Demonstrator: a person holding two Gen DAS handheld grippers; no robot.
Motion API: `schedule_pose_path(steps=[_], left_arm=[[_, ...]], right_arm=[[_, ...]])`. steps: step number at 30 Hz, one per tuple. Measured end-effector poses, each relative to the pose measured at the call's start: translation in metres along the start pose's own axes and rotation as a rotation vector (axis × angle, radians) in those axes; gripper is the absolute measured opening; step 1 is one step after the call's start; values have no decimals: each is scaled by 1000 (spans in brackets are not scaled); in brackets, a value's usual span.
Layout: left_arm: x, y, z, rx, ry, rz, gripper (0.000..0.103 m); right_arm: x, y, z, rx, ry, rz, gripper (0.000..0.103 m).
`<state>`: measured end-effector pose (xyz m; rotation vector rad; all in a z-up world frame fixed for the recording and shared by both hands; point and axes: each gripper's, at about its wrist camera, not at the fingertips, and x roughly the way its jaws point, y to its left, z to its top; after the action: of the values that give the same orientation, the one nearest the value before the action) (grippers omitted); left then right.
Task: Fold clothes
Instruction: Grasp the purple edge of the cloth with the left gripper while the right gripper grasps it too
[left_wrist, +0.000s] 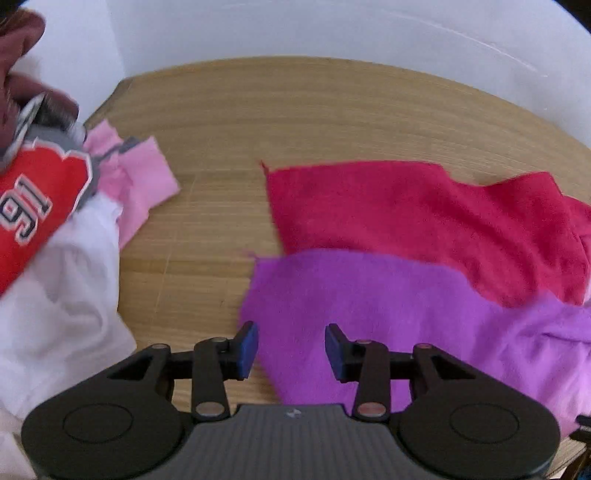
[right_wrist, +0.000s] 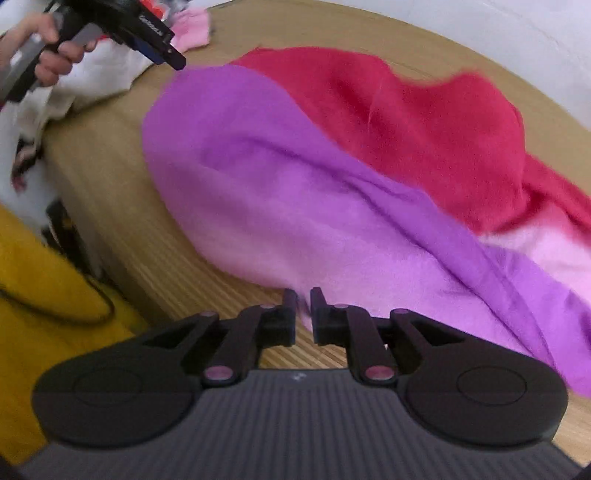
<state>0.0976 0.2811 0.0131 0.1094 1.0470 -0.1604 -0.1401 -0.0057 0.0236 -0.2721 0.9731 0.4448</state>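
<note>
Left gripper (left_wrist: 290, 347) hovers low over the near-left corner of the purple cloth (left_wrist: 388, 314), jaws spread wide, blue pads facing each other with cloth and bare wood visible between them; nothing held. Seen from the right wrist camera, the same tool sits at upper left, gripped by a hand (right_wrist: 48, 55) wrapped around its handle, nose pointing down toward the far corner of the purple cloth. White lettering runs along its black body but is too blurred to read. Right gripper (right_wrist: 303, 314) is low at the near edge of the purple cloth, jaws almost together with only a narrow slit between them; the cloth edge lies just at the fingertips, and I cannot tell whether any fabric is pinched. The purple cloth is fleecy, spread mostly flat on the wooden table (left_wrist: 295, 110), with one long soft ridge running across it in the right wrist view. It overlaps the near edge of a red cloth (left_wrist: 424, 210), equally fleecy, lying farther back, its right end rumpled. To the left is a pile of clothes: a white garment (left_wrist: 62, 295), a pink garment (left_wrist: 144, 181), and a red patch (left_wrist: 33, 206) edged in white and grey bearing the figures "91" as seen upside down. Yellow fabric (right_wrist: 33, 295) shows at lower left of the right wrist view, beyond the table edge.
</note>
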Motion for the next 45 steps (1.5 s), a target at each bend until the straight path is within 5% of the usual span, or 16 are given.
schedule_pose_path(steps=[4, 7, 12, 20, 27, 29, 32, 33, 45], left_arm=[[0, -1, -2, 17, -33, 0, 53], [8, -5, -1, 38, -56, 19, 57], [23, 10, 12, 11, -71, 7, 61], [63, 19, 31, -12, -31, -117, 65], [86, -11, 39, 111, 17, -84, 94], [83, -23, 40, 159, 0, -112, 81], [73, -32, 43, 189, -2, -176, 14], [70, -31, 43, 165, 5, -194, 5], [-11, -16, 38, 78, -161, -276, 5]], right_arm=[[-17, -17, 9, 25, -69, 23, 41], [-19, -38, 15, 43, -113, -63, 52], [8, -70, 23, 40, -59, -223, 54], [34, -108, 12, 134, 2, -264, 54], [38, -108, 13, 143, 12, -270, 54], [40, -109, 14, 148, 13, -276, 54], [37, -114, 14, 145, 12, -274, 54], [36, -116, 14, 143, 11, -274, 54], [35, -133, 16, 114, 22, -214, 54]])
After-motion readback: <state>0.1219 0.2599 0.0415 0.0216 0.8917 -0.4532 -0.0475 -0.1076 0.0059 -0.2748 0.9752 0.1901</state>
